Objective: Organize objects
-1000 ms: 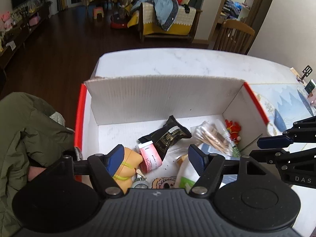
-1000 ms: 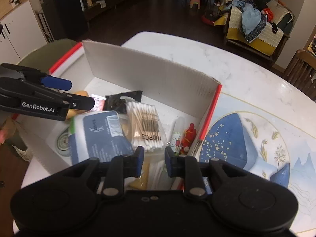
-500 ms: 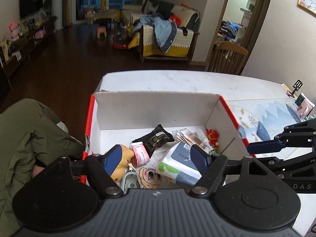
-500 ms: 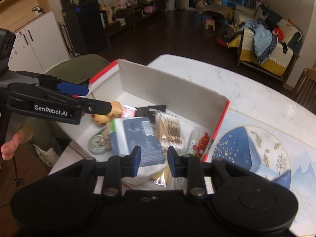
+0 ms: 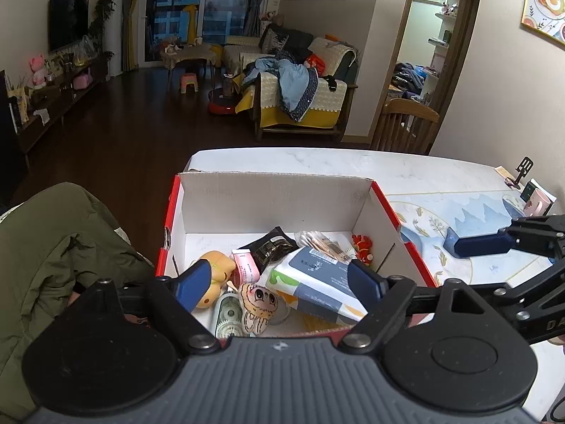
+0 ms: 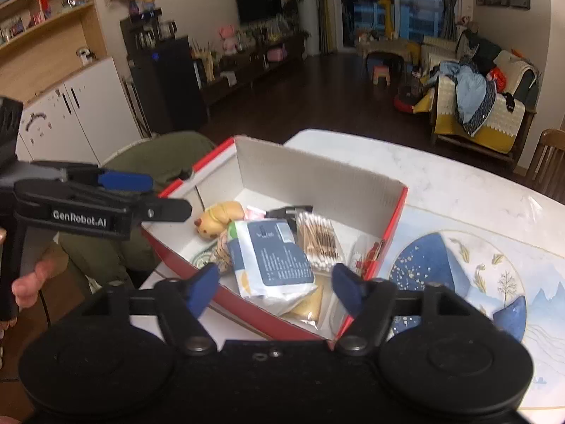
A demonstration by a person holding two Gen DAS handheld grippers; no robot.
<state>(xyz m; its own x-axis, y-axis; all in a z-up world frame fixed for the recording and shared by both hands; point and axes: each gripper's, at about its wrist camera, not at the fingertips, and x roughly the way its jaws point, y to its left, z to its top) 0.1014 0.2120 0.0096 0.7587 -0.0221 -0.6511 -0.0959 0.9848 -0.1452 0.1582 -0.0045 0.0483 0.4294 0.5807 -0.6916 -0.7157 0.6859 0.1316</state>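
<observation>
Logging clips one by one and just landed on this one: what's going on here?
A person is tidying small items into a red-edged cardboard box on a marble table, a handheld gripper in each hand. The left gripper and right gripper both hover over the box's near side with jaws that have just been opening, nothing between them. The wipes pack lies in the box on top of the pile, beside the cotton swabs and a yellow plush toy.

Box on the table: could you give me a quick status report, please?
Left gripper and right gripper open, jaws just been opening, nothing between them. Wipes pack lies in the box on the other items. Nothing in the way.
</observation>
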